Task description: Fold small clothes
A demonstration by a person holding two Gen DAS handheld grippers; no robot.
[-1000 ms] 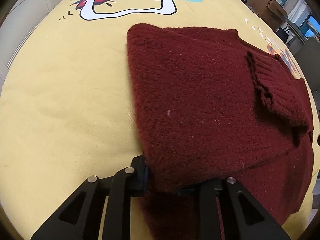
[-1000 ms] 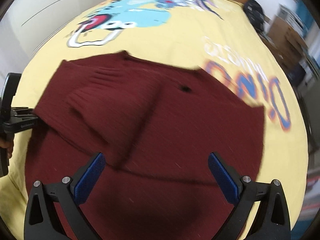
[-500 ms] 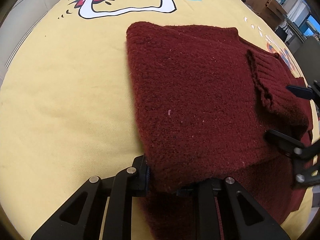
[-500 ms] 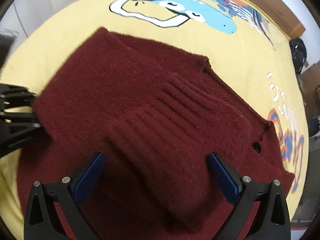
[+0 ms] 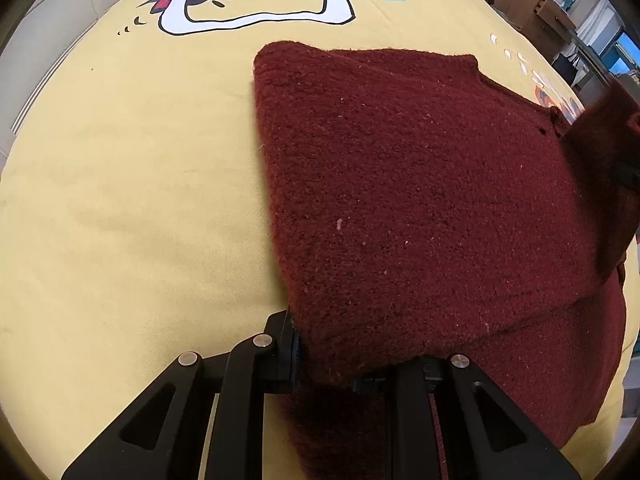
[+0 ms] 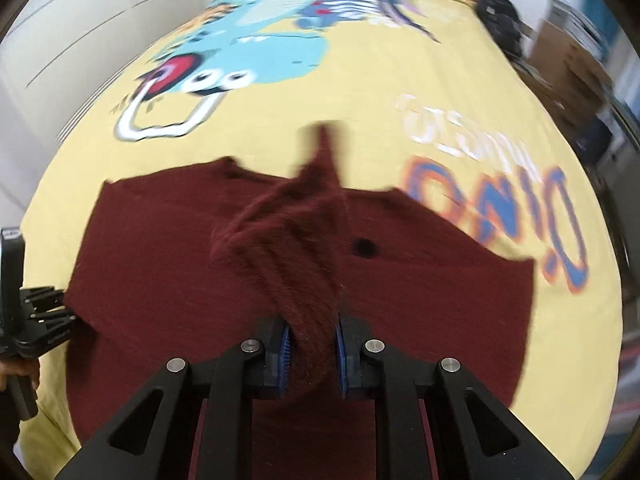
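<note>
Knitwear under inspection: a dark red fuzzy knitted sweater (image 5: 420, 200) lies on a bed with a yellow cartoon-dinosaur bedspread (image 5: 120, 200), one side already folded over the body.

We judge the step in hand to be carrying the ribbed sleeve (image 6: 288, 248) across the body of the garment. To do it well, the sleeve should be drawn taut but not stretched, laid flat and parallel to the folded edge, and released only once it rests on the knit. The opposite corner should remain pinned so the garment does not slide.

Left gripper (image 5: 340, 368): its fingers are narrow and clamped on the near folded corner of the sweater, which drapes over them.

Right gripper (image 6: 311, 354): its fingers are closing, and we see the ribbed sleeve bunched between the blue pads (image 6: 285, 354), rising away from the fingers in a twisted ridge above the body. The right wrist view is blurred, so finer detail of the sleeve end cannot be confirmed.
</note>
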